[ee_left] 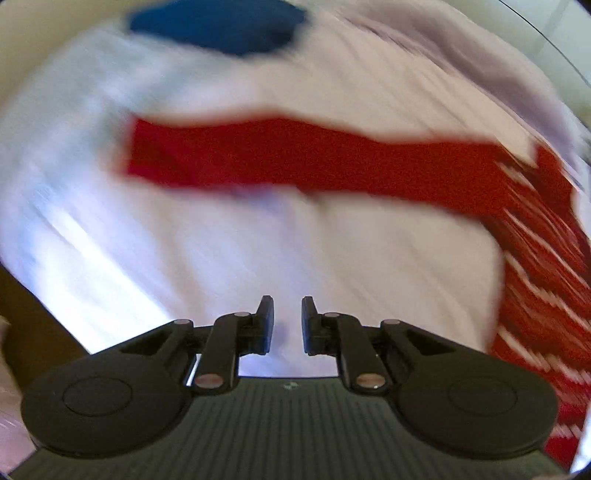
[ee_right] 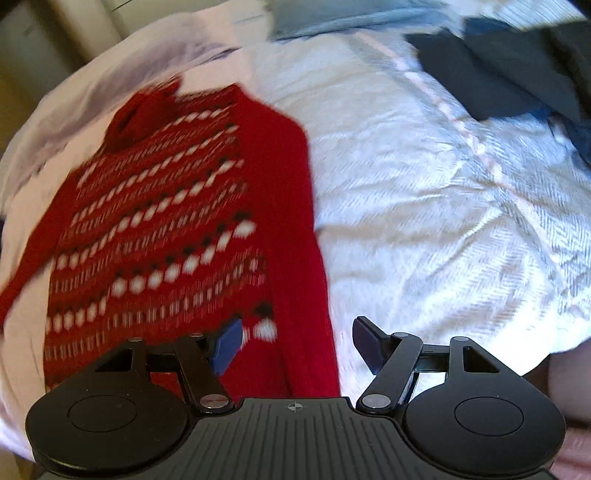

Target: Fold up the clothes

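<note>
A red sweater with white and black patterned bands (ee_right: 162, 236) lies flat on a white bedspread (ee_right: 424, 192). Its right sleeve is folded along the body's right edge. In the blurred left wrist view one plain red sleeve (ee_left: 295, 158) stretches out sideways, with the patterned body (ee_left: 546, 277) at the right. My left gripper (ee_left: 288, 321) hovers above bare bedspread (ee_left: 221, 240) below that sleeve, its jaws a small gap apart and empty. My right gripper (ee_right: 297, 343) is open wide and empty above the sweater's lower right edge.
A blue garment (ee_left: 221, 26) lies beyond the sleeve in the left wrist view. Dark grey and blue clothes (ee_right: 509, 74) are piled at the far right of the bed. A light blue pillow (ee_right: 332, 18) lies at the head. The bed's edge (ee_left: 48, 295) drops off at left.
</note>
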`<state>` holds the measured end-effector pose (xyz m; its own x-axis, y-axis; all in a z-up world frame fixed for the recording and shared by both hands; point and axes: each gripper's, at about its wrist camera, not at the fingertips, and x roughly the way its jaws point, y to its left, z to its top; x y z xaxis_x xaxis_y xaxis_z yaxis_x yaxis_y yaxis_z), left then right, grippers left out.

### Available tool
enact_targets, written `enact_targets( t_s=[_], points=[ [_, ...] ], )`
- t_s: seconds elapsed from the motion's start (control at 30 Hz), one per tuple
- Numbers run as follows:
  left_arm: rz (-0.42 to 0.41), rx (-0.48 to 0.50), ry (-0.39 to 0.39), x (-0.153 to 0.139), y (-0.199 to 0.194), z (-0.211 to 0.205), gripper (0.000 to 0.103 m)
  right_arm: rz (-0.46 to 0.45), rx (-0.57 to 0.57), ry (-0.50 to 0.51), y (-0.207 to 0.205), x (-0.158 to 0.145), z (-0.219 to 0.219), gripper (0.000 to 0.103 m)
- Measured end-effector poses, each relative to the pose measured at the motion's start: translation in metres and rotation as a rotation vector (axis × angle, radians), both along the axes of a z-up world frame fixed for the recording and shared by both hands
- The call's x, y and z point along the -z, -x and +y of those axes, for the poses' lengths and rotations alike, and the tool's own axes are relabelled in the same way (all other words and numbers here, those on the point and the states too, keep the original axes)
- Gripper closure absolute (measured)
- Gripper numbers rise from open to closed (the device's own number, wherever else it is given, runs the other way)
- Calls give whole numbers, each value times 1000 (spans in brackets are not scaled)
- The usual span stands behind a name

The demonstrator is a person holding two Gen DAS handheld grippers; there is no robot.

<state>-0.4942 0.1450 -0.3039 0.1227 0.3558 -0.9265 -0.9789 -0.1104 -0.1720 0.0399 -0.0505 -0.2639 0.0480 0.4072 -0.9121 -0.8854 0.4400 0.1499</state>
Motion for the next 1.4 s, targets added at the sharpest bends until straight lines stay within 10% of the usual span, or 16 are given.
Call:
enact_targets(
  t_s=[0.23, 0.37, 0.63, 0.83, 0.9, 1.0, 1.4],
  points=[
    [-83, 147, 20, 12, -105, -42, 92, -49, -204, 27, 1, 44, -19, 40],
    [-57, 166, 13, 8, -143, -59, 92, 117, -231, 21, -20, 66, -21, 100],
    [-26, 177, -27, -9, -195, -77, 92, 553, 121, -382, -192, -21, -48, 101],
    [-31, 204, -35, -10, -228, -79, 92, 316, 551, -331, -342, -38, -74, 99],
    [-20, 212, -25, -7, -234, -81, 92, 217, 663, -234, -367, -27, -75, 77],
    [11, 214, -7, -3, -235, -85, 92, 248, 681, -227, -360, -8, -78, 50],
    [78, 170, 32, -2, -190, -97, 81, 454, 93, -107, -170, 55, -58, 50]
  ],
)
